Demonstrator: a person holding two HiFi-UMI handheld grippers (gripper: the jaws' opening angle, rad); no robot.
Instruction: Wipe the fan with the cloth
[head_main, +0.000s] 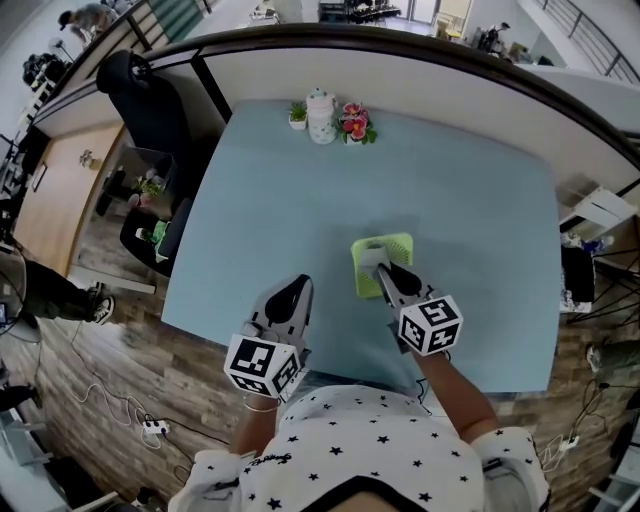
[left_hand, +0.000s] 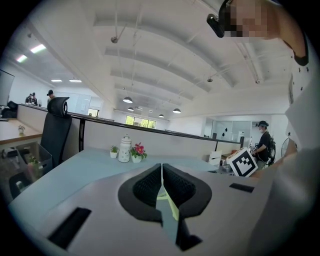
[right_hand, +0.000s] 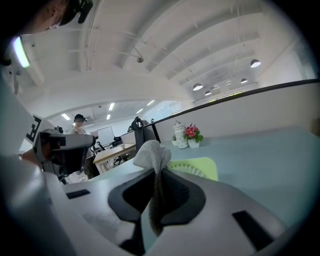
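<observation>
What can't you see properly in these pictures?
Head view: the right hand-held gripper and its cloth cover part of the fan; whether cloth touches fan is unclear.
Left gripper view: the shut left hand-held gripper hides the fan, bar a green sliver.
Head view: the pattern on the white jar is too small.

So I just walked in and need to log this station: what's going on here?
A person works at a light blue table with a gripper in each hand. The right gripper is shut on a grey cloth and holds it over the near left part of a lime green fan, which lies flat on the table. The left gripper is shut and empty, off to the fan's left near the table's edge. Whether the cloth touches the fan isn't clear.
</observation>
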